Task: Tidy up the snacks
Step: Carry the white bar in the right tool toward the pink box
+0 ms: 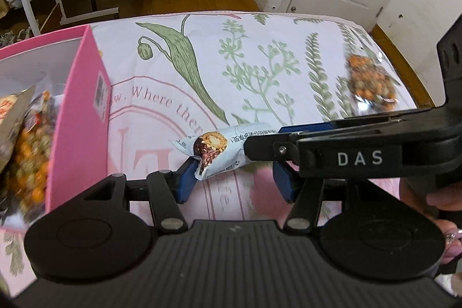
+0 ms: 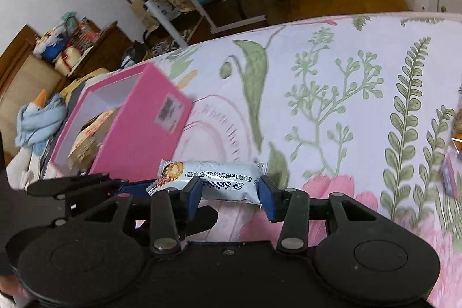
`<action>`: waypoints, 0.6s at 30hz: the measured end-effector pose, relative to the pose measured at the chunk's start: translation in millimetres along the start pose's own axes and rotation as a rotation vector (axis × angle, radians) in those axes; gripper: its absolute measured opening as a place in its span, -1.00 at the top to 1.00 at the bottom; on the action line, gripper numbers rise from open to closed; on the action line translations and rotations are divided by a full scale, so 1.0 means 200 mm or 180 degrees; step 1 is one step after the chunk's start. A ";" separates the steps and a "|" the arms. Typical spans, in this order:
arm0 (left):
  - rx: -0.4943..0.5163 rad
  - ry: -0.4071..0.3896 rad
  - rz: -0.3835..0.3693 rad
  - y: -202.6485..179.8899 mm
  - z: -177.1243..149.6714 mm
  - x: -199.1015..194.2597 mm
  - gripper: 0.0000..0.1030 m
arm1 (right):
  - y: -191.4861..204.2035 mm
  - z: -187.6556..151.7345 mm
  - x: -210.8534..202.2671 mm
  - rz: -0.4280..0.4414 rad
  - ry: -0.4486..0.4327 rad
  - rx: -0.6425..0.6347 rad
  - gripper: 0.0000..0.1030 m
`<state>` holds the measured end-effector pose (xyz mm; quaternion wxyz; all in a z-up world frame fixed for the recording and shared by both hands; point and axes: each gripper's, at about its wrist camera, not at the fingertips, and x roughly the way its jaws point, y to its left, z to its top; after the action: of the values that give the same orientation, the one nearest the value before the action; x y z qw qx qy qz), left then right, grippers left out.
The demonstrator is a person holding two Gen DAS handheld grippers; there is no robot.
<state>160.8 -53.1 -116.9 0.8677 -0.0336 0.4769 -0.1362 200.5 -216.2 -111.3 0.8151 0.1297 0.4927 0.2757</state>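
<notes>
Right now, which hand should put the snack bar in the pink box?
Right. The right gripper already clamps the snack bar; the left gripper is open, one finger merely beside the wrapper. The pink box sits close on the left.

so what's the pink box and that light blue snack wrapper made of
pink box: looks like matte paperboard, with flat stiff walls, crisp edges and a white inside. snack wrapper: probably thin plastic film, slightly glossy, with crinkles, a printed surface and serrated crimped ends.
</notes>
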 end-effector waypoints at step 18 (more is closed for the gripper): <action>0.0120 -0.0278 0.0050 0.16 -0.23 -0.69 -0.08 | 0.56 -0.13 -0.24 0.0346 -0.0074 -0.0516 0.06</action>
<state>59.6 17.8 -35.5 0.8892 -0.0194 0.4362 -0.1367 124.8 -154.5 -35.7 0.8125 0.0930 0.4515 0.3569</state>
